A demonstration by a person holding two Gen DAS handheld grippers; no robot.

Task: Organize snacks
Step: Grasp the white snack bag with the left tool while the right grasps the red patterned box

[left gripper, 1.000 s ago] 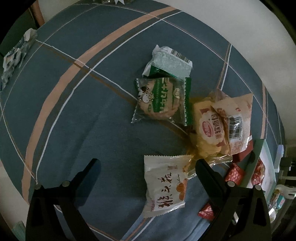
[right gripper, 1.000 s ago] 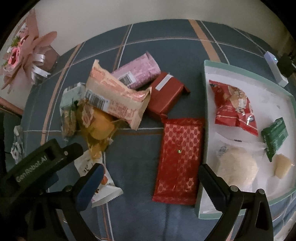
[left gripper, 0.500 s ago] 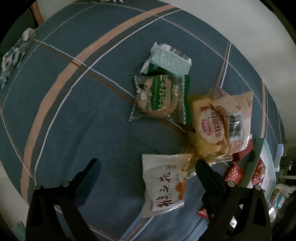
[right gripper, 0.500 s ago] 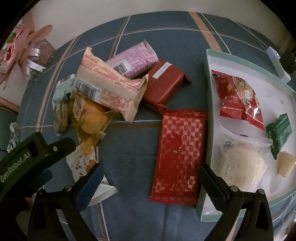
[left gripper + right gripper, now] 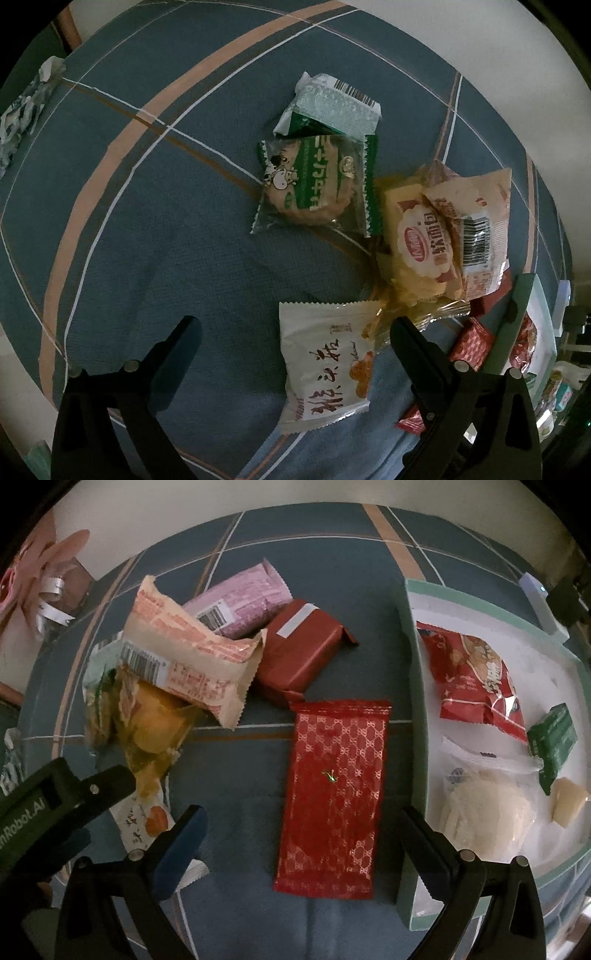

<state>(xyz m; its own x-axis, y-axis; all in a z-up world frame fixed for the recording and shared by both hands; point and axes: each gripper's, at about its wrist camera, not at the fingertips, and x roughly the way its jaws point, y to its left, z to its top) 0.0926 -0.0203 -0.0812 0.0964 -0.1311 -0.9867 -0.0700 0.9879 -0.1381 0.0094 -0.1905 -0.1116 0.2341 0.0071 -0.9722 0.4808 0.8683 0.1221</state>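
While both grippers are held wide: nothing is grasped.
Right gripper (image 5: 303, 843): spread over the red patterned packet (image 5: 334, 771), lower centre, probably the next pick.
Tray (image 5: 415, 760): right of frame; four snacks already laid inside.
Left gripper (image 5: 295, 341): released, poised over the white pastry packet (image 5: 325, 360), lower centre.

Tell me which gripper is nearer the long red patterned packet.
Right. The right gripper is open straddling the long red patterned packet; the left gripper is open over the white snack packet, farther to the left.
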